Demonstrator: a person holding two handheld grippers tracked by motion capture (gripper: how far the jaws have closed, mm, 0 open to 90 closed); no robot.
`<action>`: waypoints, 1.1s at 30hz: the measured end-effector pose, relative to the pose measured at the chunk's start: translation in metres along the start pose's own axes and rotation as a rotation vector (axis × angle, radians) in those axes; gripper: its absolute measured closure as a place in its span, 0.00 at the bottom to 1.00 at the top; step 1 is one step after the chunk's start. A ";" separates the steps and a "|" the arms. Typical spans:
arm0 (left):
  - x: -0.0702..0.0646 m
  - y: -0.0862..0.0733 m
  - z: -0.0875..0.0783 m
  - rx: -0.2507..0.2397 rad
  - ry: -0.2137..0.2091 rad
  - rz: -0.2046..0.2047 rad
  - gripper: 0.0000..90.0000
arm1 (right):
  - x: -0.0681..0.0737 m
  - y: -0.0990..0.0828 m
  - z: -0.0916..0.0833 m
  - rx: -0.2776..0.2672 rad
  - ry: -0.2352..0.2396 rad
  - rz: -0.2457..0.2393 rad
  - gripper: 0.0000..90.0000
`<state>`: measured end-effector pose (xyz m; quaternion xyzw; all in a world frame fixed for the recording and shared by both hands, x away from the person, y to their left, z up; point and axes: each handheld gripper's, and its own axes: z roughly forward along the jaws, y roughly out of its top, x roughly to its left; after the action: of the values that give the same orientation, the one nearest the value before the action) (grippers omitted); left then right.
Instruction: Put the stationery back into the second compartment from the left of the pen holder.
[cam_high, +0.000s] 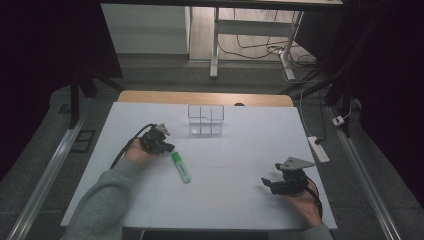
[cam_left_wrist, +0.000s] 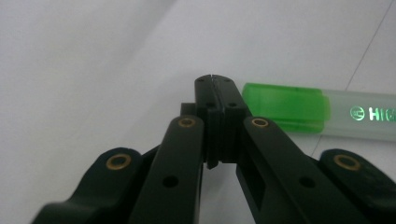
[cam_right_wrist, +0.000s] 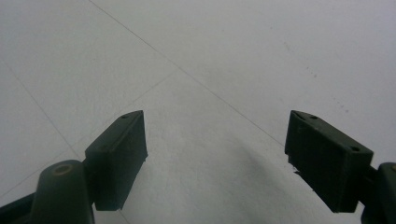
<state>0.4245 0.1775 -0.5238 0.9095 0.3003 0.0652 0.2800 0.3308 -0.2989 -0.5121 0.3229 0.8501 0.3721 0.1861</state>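
White table (cam_high: 225, 195): clear divided box (cam_high: 205, 120) empty; left claw (cam_left_wrist: 215, 86) closed beside highlighter (cam_left_wrist: 299, 108); right claw (cam_right_wrist: 215, 154) wide, empty.

Lab, white test table (cam_high: 150, 200), desk frame (cam_high: 215, 50), trailing cables (cam_high: 260, 50)

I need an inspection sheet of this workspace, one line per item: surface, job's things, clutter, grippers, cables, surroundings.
Surface: white table top, thin seam lines, wooden edge at the far side.
Job's things: green highlighter lying flat, beside the left gripper's tips, not between them; clear divided organizer standing farther back.
Clutter: nothing seen.
Grippers: left gripper shut, holding nothing; right gripper open above bare table.
Cables: black cable trails from the left gripper.
Surroundings: dark room, power strip on the floor, desk legs and loose wires behind.
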 end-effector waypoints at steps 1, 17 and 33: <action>-0.001 0.000 0.000 0.000 -0.005 0.001 0.99 | 0.000 0.000 0.000 0.000 0.000 0.000 0.22; -0.021 -0.003 -0.001 0.031 -0.063 0.053 0.99 | 0.000 0.000 -0.001 0.003 0.001 0.000 0.22; -0.061 0.005 0.003 0.061 -0.114 0.142 0.99 | 0.001 0.000 -0.001 0.005 -0.001 -0.002 0.23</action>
<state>0.3781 0.1377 -0.5204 0.9388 0.2206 0.0237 0.2634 0.3298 -0.2990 -0.5117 0.3229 0.8512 0.3696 0.1861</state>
